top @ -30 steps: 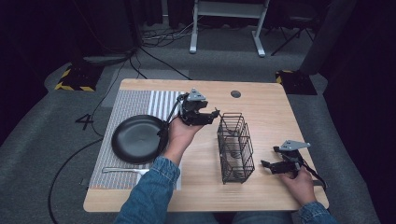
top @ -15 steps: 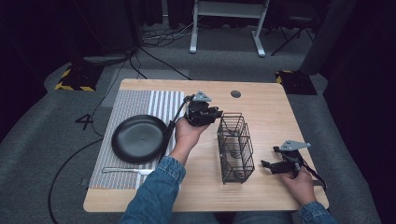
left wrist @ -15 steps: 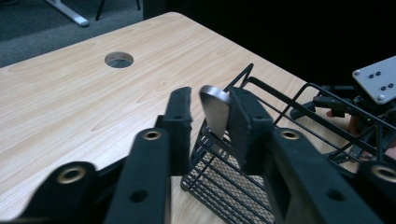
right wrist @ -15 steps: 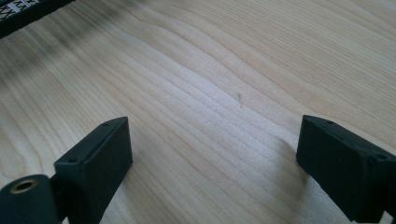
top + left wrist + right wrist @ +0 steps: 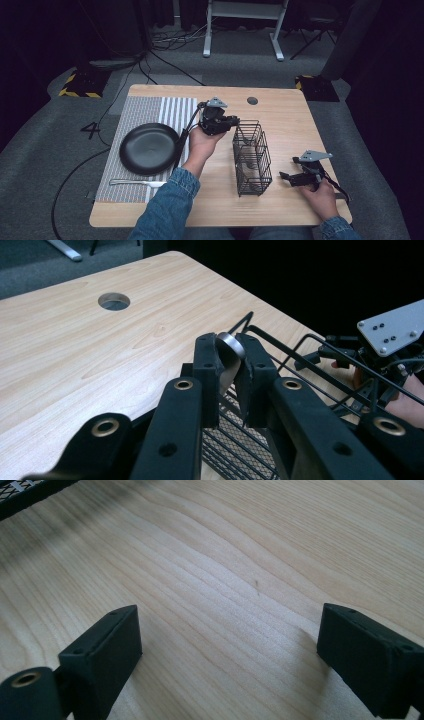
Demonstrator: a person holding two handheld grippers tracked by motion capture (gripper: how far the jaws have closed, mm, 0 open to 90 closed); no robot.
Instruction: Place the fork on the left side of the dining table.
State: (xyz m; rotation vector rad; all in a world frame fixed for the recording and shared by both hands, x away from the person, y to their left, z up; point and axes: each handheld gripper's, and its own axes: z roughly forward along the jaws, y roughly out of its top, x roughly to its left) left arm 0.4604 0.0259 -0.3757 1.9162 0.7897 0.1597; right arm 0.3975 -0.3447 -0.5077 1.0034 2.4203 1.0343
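Spoon-like silver metal utensil stands pinched by its tip in the left tongs, just closed, above the black wire basket's rim; so shallow a hold might slip. Right tongs gape empty over the table.

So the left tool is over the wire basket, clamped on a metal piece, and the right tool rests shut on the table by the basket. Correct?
Not quite: the right tool is open, its jaws wide apart over bare table, as the right gripper view shows. The rest holds: the left tool is clamped on a metal piece over the wire basket.
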